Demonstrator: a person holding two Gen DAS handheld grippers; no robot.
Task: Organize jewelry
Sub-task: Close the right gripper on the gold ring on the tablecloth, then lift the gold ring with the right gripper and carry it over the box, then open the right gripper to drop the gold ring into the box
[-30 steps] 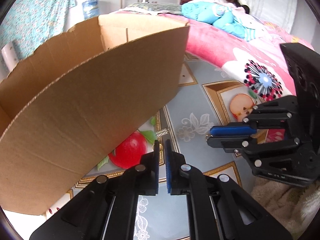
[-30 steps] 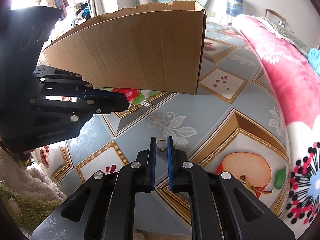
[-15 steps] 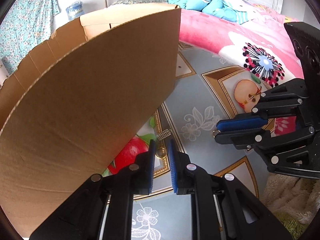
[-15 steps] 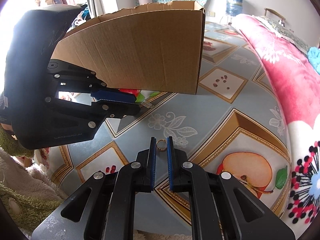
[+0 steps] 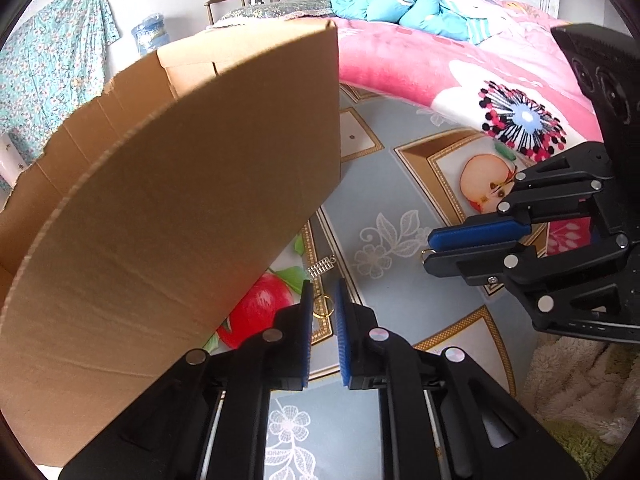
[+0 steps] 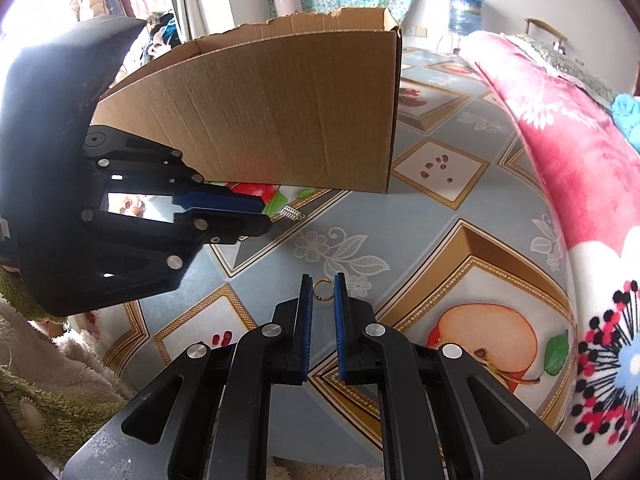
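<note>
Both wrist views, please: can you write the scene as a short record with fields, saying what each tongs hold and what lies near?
left tongs: pinching the first gold ring at the tips; the jaws have just been opening slightly, ring between them
right tongs: shut on the second gold ring at the tips
loose piece: silver charm lying on the mat, near the box, apart from both tongs
container: cardboard box, open top, contents hidden
surface: fruit-patterned mat

Black claws (image 5: 323,308), blue ribbed pads (image 6: 341,312)
</note>
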